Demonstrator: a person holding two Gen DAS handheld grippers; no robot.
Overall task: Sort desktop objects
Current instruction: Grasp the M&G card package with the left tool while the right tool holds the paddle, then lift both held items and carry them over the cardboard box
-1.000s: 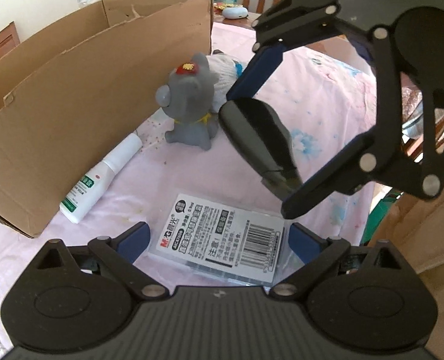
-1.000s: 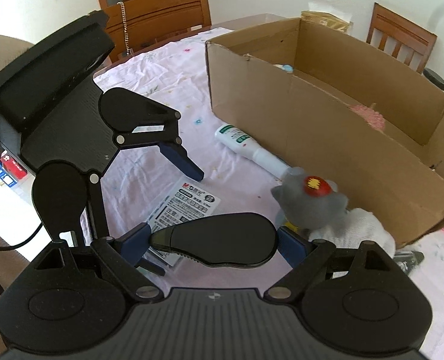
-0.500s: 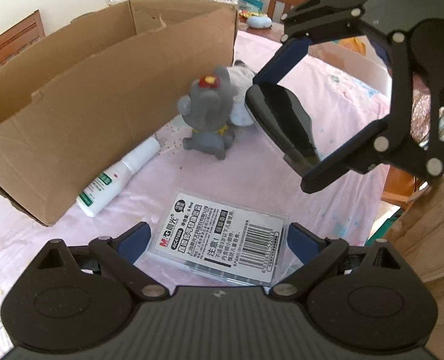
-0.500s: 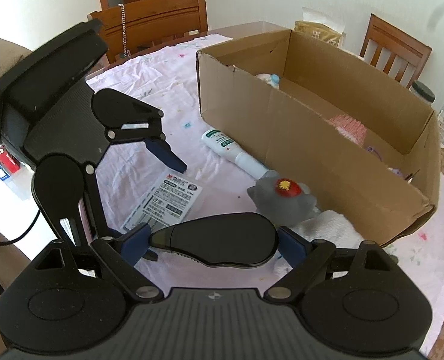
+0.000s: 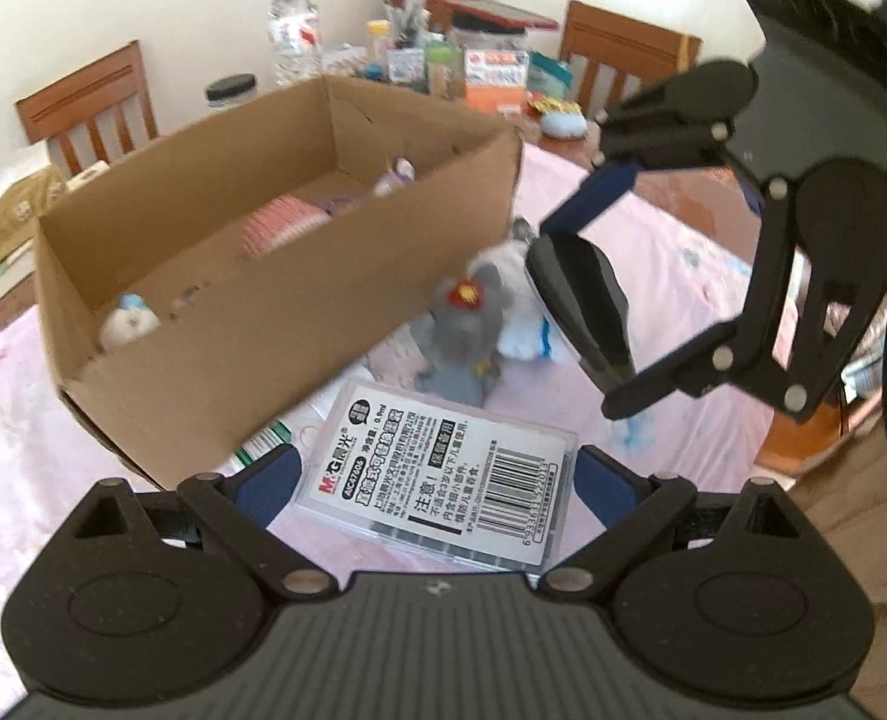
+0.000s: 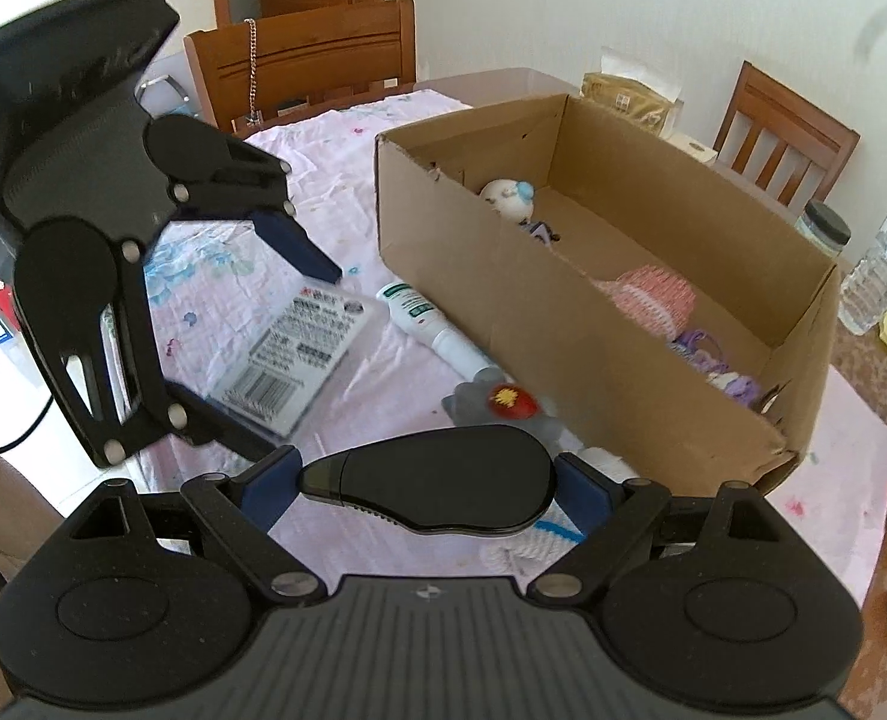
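Black plastic mouse [image 6: 437, 480] and clear refill pack [image 5: 443, 474], each clamped and lifted.
Right gripper [image 6: 428, 483] pinches the mouse; left gripper [image 5: 437, 480] holds the pack; both have risen above the pink cloth [image 5: 683, 276], the cardboard box [image 6: 593, 360] interior now visible, ready for dropping.

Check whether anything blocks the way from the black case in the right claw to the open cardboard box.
Nothing visible does. The black case sits clamped in the right claw, and the cardboard box stands open-topped beyond it; only the grey toy lies lower, on the table.
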